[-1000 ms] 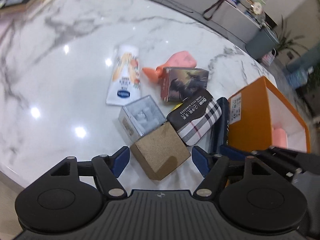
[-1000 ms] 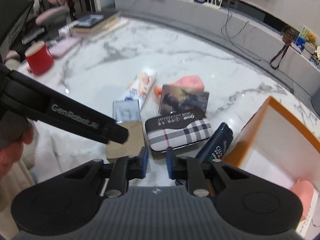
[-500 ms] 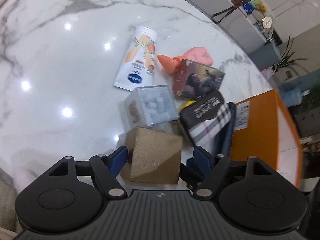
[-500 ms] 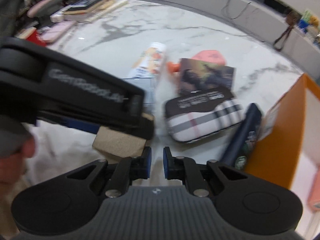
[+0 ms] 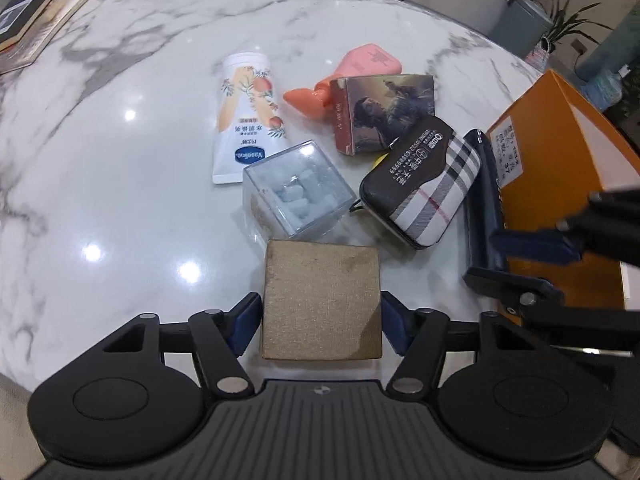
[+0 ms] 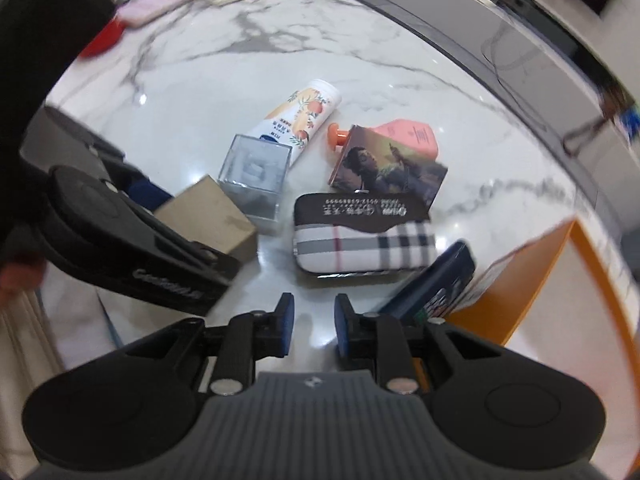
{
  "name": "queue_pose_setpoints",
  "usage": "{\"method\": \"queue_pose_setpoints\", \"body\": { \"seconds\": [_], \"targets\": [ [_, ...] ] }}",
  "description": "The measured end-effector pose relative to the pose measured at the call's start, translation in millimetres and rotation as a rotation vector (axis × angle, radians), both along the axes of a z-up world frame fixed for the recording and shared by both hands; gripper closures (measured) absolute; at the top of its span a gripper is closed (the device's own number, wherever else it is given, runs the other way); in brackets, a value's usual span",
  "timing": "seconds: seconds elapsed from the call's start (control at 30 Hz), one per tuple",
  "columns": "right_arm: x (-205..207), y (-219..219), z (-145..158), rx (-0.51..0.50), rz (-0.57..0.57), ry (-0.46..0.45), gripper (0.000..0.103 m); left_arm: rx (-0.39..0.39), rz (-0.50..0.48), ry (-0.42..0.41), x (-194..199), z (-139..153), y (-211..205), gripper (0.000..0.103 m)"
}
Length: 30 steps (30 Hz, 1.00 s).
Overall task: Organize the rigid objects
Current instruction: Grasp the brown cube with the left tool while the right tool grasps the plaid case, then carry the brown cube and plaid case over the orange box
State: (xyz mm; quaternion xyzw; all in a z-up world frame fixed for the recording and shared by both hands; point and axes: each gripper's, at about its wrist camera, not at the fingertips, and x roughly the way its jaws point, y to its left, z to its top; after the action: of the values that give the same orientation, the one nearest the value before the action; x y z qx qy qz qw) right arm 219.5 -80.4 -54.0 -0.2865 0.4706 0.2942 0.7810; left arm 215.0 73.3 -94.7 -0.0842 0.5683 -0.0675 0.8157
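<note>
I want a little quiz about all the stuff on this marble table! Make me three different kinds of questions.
1. True or false: the brown cardboard cube sits between the fingers of the left tool.
2. Which thing lies right beyond the cube? A) clear plastic box of white pieces B) red mug C) green ball
3. Fill in: the dark blue flat bottle lies between the plaid zip case and the big ______ box.

Key: 1 true, and the left tool's jaws are closing around it; 2 A; 3 orange.
</note>
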Motion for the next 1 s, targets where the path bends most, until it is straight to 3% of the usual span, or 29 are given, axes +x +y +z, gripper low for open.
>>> {"method": "queue_pose_setpoints", "body": {
  "seconds": [0.17, 0.23, 0.43, 0.63, 0.8, 1.0],
  "targets": [
    [3, 19, -8, -0.162, 0.242, -0.062, 0.051, 0.064, 0.006, -0.069, 6, 4, 5, 0.032],
    [2, 28, -15, -0.249, 0.354, -0.082, 0.045, 0.06, 0.011, -0.078, 9, 3, 9, 0.032],
    [4, 41, -38, -0.427, 0.626, -0.159, 0.044, 0.004, 0.026, -0.077, 14, 2, 17, 0.032],
    [7, 43, -62, -0.562, 0.798, -0.225, 0.034, -0.038, 0.029, -0.086, 15, 1, 23, 0.032],
    [6, 45, -64, -0.579, 0.832, -0.241, 0.037, -0.054, 0.016, -0.102, 15, -1, 25, 0.032],
    [-3, 39, -58, -0.576, 0.835, -0.268, 0.053, -0.064, 0.011, -0.11, 12, -1, 27, 0.032]
  ]
}}
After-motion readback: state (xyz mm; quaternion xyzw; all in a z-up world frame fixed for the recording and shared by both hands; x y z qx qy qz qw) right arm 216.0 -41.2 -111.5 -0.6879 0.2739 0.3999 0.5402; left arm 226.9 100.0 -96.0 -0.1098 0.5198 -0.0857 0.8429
